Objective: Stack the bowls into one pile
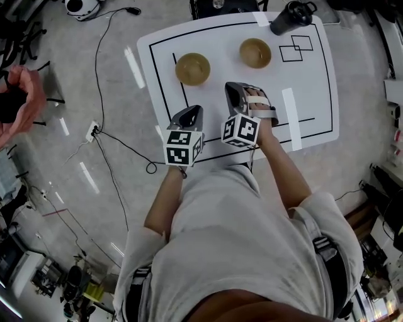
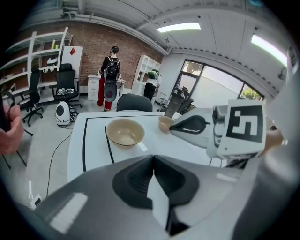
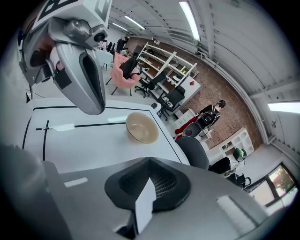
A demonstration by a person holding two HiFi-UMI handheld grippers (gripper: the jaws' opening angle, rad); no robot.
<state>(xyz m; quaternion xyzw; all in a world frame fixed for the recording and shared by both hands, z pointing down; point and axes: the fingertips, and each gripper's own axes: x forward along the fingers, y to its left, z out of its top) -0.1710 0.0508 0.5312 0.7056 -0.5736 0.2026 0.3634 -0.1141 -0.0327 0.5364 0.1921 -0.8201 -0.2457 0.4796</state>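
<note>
Head view: left gripper (image 1: 196, 111) and right gripper (image 1: 232, 88) side by side over white table (image 1: 308, 75), both jaws together, nothing held. Beyond them, left bowl (image 1: 192, 68) and right bowl (image 1: 255, 53) stand apart, unstacked. Black mug (image 1: 291, 16) at far edge.

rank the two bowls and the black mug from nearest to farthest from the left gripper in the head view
From the left gripper:
1. Left bowl, just ahead of it on the table.
2. Right bowl, farther back and off to the right.
3. Black mug, at the table's far right corner.
</note>
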